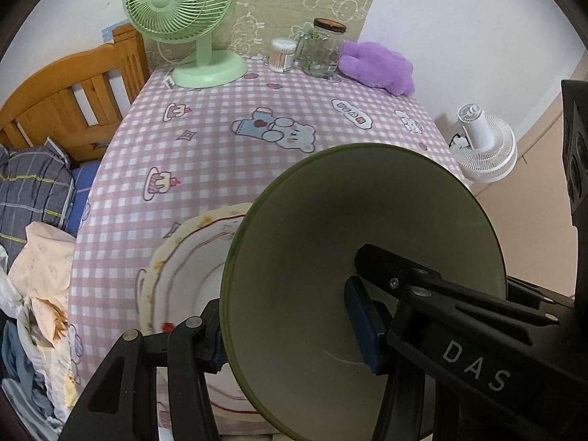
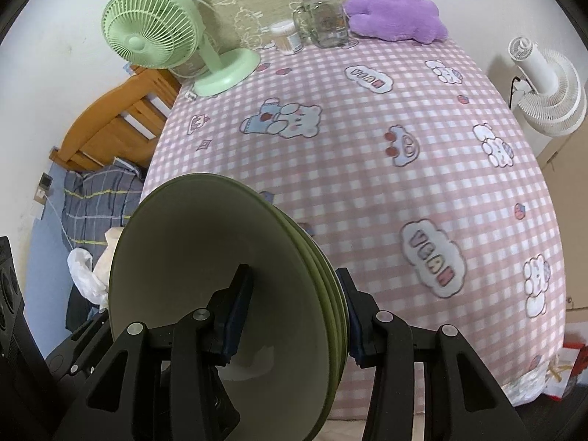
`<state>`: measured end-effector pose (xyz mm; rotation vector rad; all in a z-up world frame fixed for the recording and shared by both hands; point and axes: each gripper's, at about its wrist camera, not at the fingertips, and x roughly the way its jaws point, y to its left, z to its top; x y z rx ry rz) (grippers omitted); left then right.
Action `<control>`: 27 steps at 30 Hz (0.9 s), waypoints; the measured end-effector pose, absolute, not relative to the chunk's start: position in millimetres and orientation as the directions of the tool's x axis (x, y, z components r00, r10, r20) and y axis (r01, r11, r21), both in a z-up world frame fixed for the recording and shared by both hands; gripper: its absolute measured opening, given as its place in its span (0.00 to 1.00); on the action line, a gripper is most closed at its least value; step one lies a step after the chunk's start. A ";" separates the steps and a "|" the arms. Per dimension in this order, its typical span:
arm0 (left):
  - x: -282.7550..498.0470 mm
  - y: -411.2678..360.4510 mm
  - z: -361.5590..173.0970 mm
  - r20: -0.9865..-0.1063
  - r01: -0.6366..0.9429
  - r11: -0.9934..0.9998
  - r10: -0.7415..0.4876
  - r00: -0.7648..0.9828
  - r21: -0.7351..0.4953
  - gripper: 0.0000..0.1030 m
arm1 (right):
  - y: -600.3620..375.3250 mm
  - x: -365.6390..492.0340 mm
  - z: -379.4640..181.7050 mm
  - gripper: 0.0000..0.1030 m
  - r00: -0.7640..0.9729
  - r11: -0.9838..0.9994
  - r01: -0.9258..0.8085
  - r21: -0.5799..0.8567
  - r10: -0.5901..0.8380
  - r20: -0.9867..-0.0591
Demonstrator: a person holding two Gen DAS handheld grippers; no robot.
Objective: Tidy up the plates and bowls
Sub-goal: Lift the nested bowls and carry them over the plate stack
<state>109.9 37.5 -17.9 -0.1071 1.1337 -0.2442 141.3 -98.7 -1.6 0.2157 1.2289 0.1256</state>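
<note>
A stack of green bowls (image 1: 330, 228) hangs tilted above the pink checked table (image 1: 205, 154). My left gripper (image 1: 290, 330) is shut on the stack's left wall, with one pad inside and one outside. In the right wrist view, my right gripper (image 2: 294, 316) is shut on the opposite wall of the green bowls (image 2: 205, 242), whose several rims show layered at the right. A cream plate with a flowered rim (image 1: 180, 279) lies on the table under and left of the bowls. The bowls hide part of the plate.
At the table's far edge stand a green desk fan (image 1: 183, 11), a cotton swab tub (image 1: 282, 54), a glass jar (image 1: 321, 49) and a purple plush (image 1: 378, 66). A wooden bed frame (image 1: 73, 95) with bedding is left. A white fan (image 1: 485, 147) stands right.
</note>
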 end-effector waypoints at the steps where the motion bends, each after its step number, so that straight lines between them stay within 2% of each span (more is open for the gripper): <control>1: 109.9 41.9 -18.6 -0.883 0.143 0.968 -0.249 0.398 -0.209 0.53 | -94.4 140.6 -2.1 0.47 0.332 0.973 0.025 0.229 0.208 -0.920; 27: 114.3 104.2 -57.0 -0.914 0.165 0.952 -0.295 0.279 -0.257 0.54 | -30.2 136.3 -41.3 0.47 0.248 0.980 0.102 0.170 0.141 -0.959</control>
